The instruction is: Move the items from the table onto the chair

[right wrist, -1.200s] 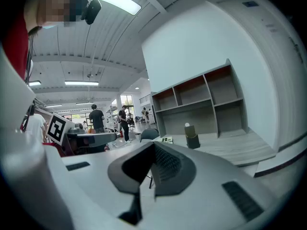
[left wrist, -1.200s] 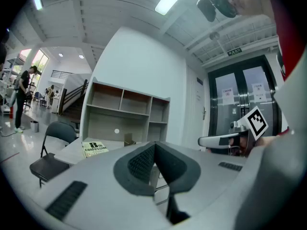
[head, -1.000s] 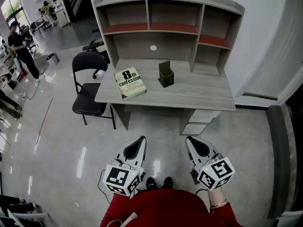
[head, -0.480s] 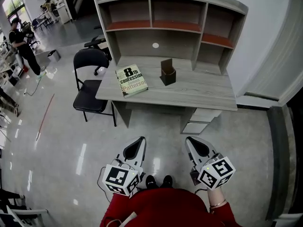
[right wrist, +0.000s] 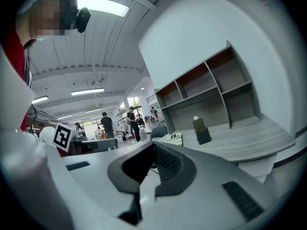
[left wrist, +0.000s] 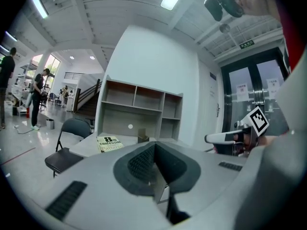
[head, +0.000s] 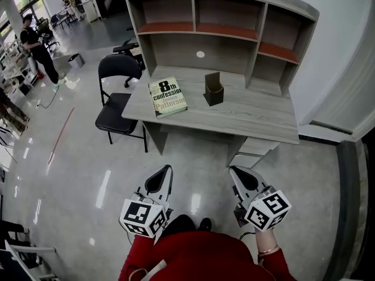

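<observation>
Book (head: 168, 96) and dark holder (head: 214, 89) sat on the table (head: 258, 115) at upper centre, black chair (head: 115, 111) just left of it. Lower down, left gripper (head: 164, 170) and right gripper (head: 234, 170) had their jaws together, empty.

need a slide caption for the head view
Shut, empty left tongs and right tongs; book and dark holder on desk, chair beside it

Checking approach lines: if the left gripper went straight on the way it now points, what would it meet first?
The shut left gripper aims over the glossy floor at the grey wooden desk. It would likely meet the desk's front edge or top near the yellow-green paperback book; depth is unclear.
</observation>
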